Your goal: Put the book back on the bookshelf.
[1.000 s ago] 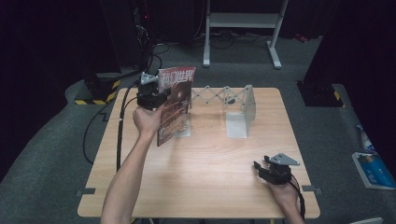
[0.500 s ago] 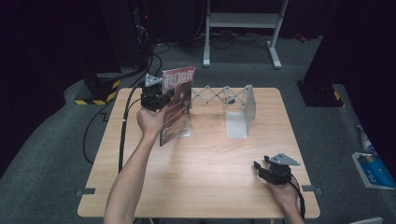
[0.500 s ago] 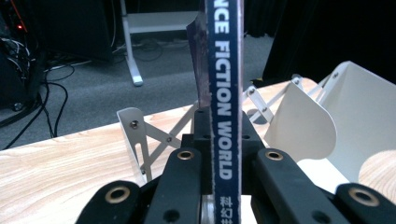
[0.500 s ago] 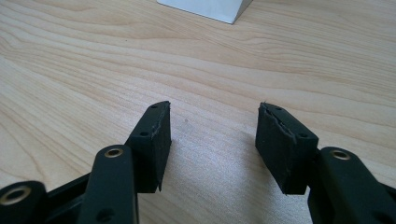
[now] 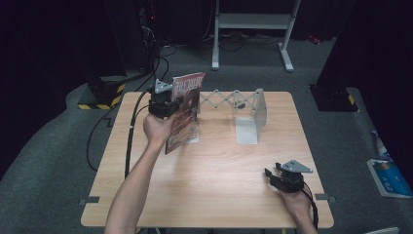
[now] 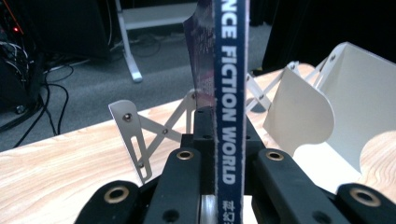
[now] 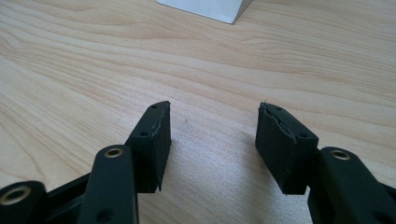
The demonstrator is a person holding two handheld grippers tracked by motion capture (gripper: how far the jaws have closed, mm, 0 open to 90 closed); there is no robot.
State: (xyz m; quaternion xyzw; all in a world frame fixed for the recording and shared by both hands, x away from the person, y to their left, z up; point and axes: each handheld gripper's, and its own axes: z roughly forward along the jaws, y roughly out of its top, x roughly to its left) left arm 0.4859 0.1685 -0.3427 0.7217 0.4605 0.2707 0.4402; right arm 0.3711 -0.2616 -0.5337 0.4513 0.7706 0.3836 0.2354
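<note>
- While I watch the high view, my left gripper (image 5: 168, 105) clamps the magazine (image 5: 184, 112) upright, upper left of centre, beside the white rack (image 5: 251, 114).
- My right gripper (image 5: 280, 178), lower right on the counter (image 5: 219, 175), has its jaws apart, holding nothing.

Evenly lit bench (image 5: 209, 165) from overhead, dark surroundings; soft shadows under fingers (image 7: 152, 140); near spine (image 6: 229, 93) slightly blurred.
</note>
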